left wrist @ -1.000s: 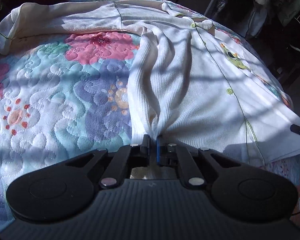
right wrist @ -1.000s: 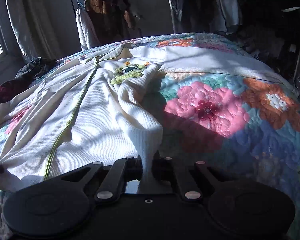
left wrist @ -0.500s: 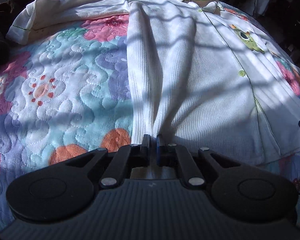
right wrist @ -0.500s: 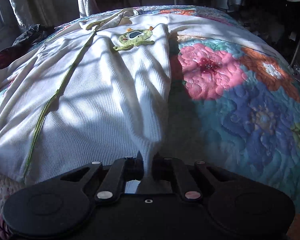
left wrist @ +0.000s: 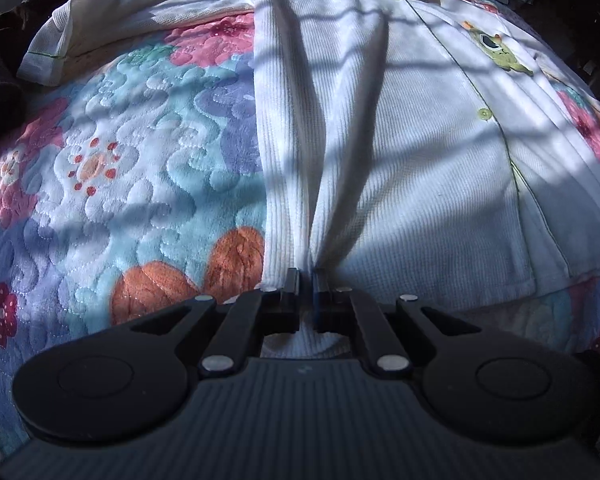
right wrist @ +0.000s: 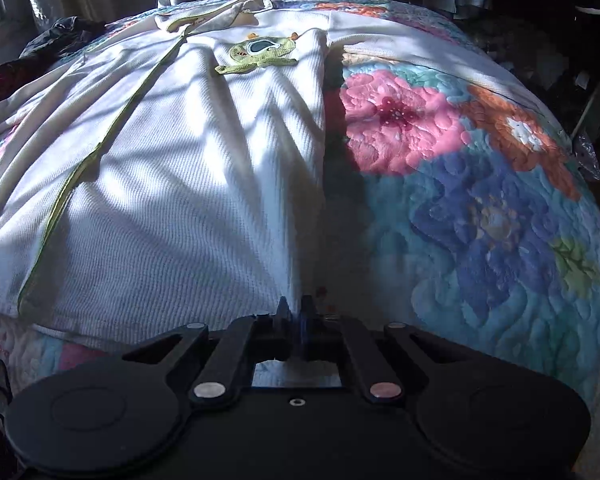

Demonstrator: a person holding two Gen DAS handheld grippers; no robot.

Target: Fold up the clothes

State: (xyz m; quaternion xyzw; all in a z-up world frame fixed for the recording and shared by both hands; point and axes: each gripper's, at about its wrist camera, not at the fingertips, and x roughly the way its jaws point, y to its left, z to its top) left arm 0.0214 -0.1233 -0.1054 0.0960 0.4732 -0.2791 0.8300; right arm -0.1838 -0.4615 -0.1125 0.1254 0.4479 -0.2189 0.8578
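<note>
Left wrist: left tongs [left wrist: 307, 276] pinching white shirt [left wrist: 400, 160] hem; right tongs [right wrist: 295, 306] pressed together, hem beside them.

Bed under floral quilt [left wrist: 148, 168], pink, orange, blue blooms. White ribbed shirt [left wrist: 420, 168] lies front-up on quilt, sleeve [left wrist: 112, 36] stretched sideways, hem near front edge. Dark heap [right wrist: 56, 36] at far corner, probably clothing.

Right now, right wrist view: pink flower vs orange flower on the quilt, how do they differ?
Pink flower has a dark red centre; orange flower a white one. Pink flower lies beside the shirt's edge; orange flower farther out. Both are stitched into the quilt.
</note>
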